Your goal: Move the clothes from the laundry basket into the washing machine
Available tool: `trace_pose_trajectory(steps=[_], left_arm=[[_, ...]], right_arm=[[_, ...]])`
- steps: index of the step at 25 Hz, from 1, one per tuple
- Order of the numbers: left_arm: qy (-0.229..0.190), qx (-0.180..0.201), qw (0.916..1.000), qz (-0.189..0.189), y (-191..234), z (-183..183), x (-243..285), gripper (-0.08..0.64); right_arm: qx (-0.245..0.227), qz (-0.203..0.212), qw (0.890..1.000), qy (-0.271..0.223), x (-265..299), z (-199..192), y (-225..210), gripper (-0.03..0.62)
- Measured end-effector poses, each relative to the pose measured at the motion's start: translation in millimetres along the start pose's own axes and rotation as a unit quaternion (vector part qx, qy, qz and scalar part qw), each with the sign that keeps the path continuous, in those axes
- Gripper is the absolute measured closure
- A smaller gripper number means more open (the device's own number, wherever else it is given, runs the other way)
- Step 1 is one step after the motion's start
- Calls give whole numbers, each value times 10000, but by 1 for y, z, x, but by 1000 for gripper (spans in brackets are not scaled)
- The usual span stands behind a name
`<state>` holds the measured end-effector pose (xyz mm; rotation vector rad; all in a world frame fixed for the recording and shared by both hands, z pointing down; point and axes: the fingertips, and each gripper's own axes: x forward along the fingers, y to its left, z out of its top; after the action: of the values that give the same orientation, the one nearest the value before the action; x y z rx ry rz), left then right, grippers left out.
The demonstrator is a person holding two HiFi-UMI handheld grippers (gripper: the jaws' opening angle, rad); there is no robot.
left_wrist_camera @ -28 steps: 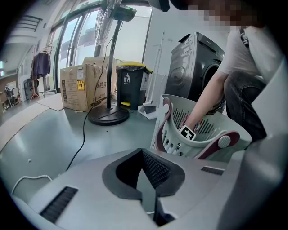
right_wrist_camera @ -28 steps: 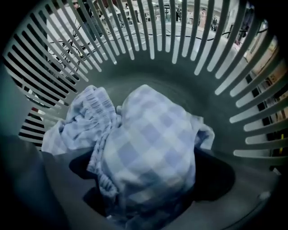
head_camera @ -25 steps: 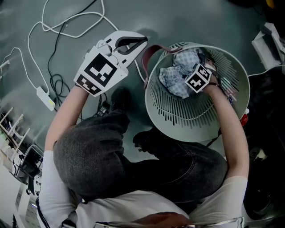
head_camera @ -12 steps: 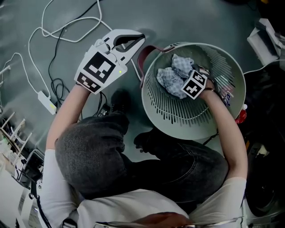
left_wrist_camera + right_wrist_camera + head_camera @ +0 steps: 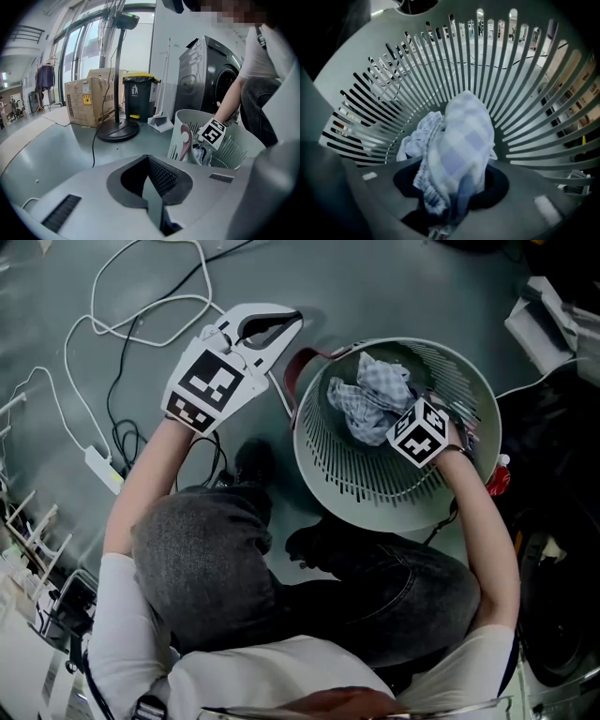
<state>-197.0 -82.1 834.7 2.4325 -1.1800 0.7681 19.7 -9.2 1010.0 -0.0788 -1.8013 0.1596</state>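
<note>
The pale green slatted laundry basket (image 5: 317,457) stands on the floor in front of my knees. A blue-and-white checked cloth (image 5: 372,393) is bunched inside it. My right gripper (image 5: 394,420) reaches steeply down into the basket; its jaws have just been closing and now pinch the checked cloth (image 5: 459,150), which hangs lifted above the basket wall (image 5: 520,70). My left gripper (image 5: 292,322) hovers left of the basket, shut and holding nothing (image 5: 151,190). The dark washing machine (image 5: 206,77) stands behind the basket (image 5: 185,124) in the left gripper view.
White and black cables (image 5: 127,320) and a power strip (image 5: 101,468) lie on the floor at left. A dark red handle (image 5: 298,367) sits at the basket's left rim. A cardboard box (image 5: 89,101), a bin (image 5: 138,96) and a fan stand base (image 5: 117,132) stand further off.
The right gripper's jaws have closed on the checked cloth and it has risen, lifting the cloth inside the basket. The left gripper has drifted slightly up and away.
</note>
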Motion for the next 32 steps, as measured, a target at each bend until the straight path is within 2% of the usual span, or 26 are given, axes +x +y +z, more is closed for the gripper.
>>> trace_pose_trajectory(steps=[8,13,19,24,30,32], left_arm=[[-66,275,9994,-217,1,45,6,555],[-205,398,9986,-264,3,74,8,555],[-221,574,9967,-532,-10,96,6,555],[-281,782,9935,-783,-24,122,6,554],[-493,819,9885,-1171,-45,161,14,555],[-543,934,9853,-1327,-56,176,20,554]], right_arm=[[-64,-147,9996,-245,-47,13,-2,370],[398,-92,9965,-735,-82,20,-6,370],[799,-221,9867,-1398,-134,35,-10,370],[1077,-351,9741,-1956,-181,47,-9,370],[1240,-584,9618,-2368,-238,44,-9,370],[1354,-740,9562,-2487,-257,39,-14,370]])
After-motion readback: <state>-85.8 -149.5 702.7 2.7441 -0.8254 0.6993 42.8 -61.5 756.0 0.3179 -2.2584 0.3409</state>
